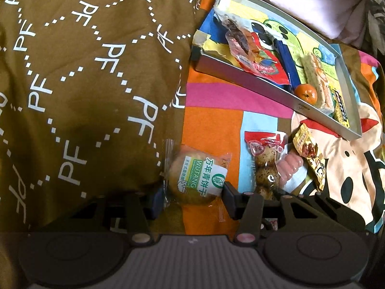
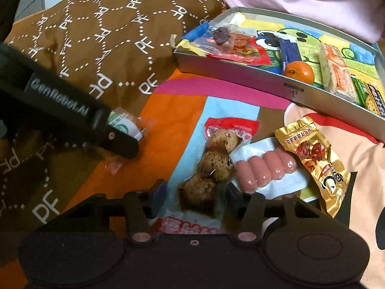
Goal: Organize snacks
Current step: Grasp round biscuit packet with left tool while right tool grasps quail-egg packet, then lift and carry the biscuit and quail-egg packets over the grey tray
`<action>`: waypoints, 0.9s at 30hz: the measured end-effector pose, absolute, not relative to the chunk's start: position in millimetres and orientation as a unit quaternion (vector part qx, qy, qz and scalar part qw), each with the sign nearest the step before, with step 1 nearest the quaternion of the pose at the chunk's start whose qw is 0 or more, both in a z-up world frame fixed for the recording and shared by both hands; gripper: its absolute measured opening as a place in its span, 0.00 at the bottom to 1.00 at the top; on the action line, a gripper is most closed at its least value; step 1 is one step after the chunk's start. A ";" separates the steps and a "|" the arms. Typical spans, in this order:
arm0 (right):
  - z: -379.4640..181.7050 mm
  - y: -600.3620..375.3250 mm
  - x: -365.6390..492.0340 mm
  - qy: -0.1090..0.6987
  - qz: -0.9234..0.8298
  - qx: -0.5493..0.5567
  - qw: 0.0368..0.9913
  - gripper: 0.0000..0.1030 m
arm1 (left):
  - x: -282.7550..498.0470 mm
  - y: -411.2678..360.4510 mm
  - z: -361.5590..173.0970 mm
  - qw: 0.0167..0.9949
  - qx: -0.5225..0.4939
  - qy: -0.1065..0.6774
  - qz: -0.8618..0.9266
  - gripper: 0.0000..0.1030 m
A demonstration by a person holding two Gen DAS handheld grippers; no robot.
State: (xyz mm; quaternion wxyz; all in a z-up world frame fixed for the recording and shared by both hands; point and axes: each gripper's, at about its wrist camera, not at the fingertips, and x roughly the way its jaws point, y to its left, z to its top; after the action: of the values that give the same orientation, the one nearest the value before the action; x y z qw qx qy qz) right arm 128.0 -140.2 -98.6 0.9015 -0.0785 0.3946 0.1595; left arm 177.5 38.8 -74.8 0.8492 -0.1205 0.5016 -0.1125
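L gripper [image 1: 191,198] is straddling a round biscuit pack [image 1: 196,177], clear wrap w/ green-white label, lying on the orange patch of the sheet [image 1: 211,125]; jaws spread, pads beside it, contact unclear. R gripper [image 2: 196,196] is sitting open around the speckled egg pack [image 2: 214,166], red header. Beyond: pink sausage pack [image 2: 264,168], gold pouch [image 2: 315,161], then the grey tray [image 2: 240,78] holding a tangerine [image 2: 299,72] & bars.
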 end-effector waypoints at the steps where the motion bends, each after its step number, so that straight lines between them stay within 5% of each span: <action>1: -98.5 -138.5 125.9 0.393 0.159 -0.086 0.902 0.49 | 177.5 38.5 -74.9 0.849 -0.120 0.501 -0.112 0.53; 16: -101.9 -111.7 101.3 0.313 0.133 -0.301 0.891 0.33 | 173.0 29.5 -74.2 0.858 -0.100 0.492 -0.107 0.52; 27: -101.5 -110.6 100.2 0.286 0.120 -0.330 0.892 0.25 | 168.6 28.1 -72.3 0.866 -0.100 0.479 -0.107 0.52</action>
State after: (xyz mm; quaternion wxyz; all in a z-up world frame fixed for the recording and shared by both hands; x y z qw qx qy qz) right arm 100.2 -110.6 -101.5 0.8917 -0.3296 0.2859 0.1203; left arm 168.7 28.1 -72.3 0.8657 -0.1001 0.4788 -0.1067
